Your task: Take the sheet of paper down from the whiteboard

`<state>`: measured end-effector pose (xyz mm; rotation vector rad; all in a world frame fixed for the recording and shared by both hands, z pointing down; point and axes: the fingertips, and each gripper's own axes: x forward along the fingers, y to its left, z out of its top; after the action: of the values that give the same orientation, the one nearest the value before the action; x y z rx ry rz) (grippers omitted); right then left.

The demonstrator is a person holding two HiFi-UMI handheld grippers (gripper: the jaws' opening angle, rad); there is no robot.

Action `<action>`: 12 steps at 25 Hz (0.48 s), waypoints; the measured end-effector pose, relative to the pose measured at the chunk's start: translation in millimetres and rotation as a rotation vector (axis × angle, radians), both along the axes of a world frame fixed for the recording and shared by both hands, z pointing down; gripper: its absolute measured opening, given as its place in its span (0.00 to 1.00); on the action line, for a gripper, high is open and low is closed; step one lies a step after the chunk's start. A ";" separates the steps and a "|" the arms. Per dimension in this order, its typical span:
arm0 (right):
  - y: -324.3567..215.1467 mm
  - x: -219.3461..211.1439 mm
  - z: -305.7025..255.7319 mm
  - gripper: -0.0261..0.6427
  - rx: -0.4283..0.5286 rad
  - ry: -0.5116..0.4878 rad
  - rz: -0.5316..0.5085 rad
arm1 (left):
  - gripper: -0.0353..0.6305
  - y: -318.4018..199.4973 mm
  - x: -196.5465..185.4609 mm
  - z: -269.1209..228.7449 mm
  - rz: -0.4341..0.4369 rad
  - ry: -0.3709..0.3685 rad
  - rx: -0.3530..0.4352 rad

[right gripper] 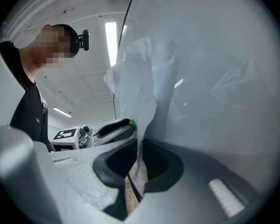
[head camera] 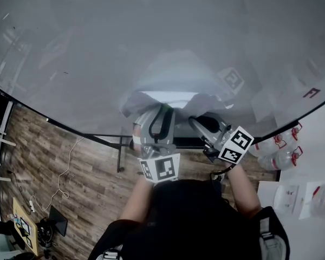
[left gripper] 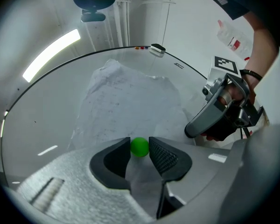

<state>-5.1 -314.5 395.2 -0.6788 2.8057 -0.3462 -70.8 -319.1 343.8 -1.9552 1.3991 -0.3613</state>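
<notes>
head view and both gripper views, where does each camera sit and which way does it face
Head view: on the head, down the whiteboard; forearms, left gripper, right gripper.
Left gripper view: on left gripper, facing green ball and sheet of paper; right hand.
Right gripper view: on right gripper, facing the clamped paper; torso.
Both gripper views share the paper.

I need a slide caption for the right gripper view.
Right claw shut on the lower edge of the crumpled sheet of paper, beside the whiteboard.

I'm working in an office or lab room. A big whiteboard [head camera: 151,37] stands on wood-look flooring [head camera: 81,180]; strip lights [left gripper: 51,55] run overhead.
</notes>
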 end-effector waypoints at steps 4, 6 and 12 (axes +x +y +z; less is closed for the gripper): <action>-0.6 -0.2 -0.3 0.10 0.002 0.013 -0.003 | 0.26 -1.4 0.4 0.6 -0.023 0.002 0.011; -1.0 -0.9 -3.0 0.10 0.008 0.019 -0.006 | 0.26 -2.7 0.0 0.4 -0.028 0.003 0.012; -1.0 -2.1 -4.8 0.05 0.004 0.034 -0.015 | 0.25 -1.5 -1.7 -0.2 -0.036 0.017 0.013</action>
<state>-7.3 -315.5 390.4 -0.6692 2.8446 -0.3350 -72.5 -320.6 343.7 -1.9294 1.4454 -0.3522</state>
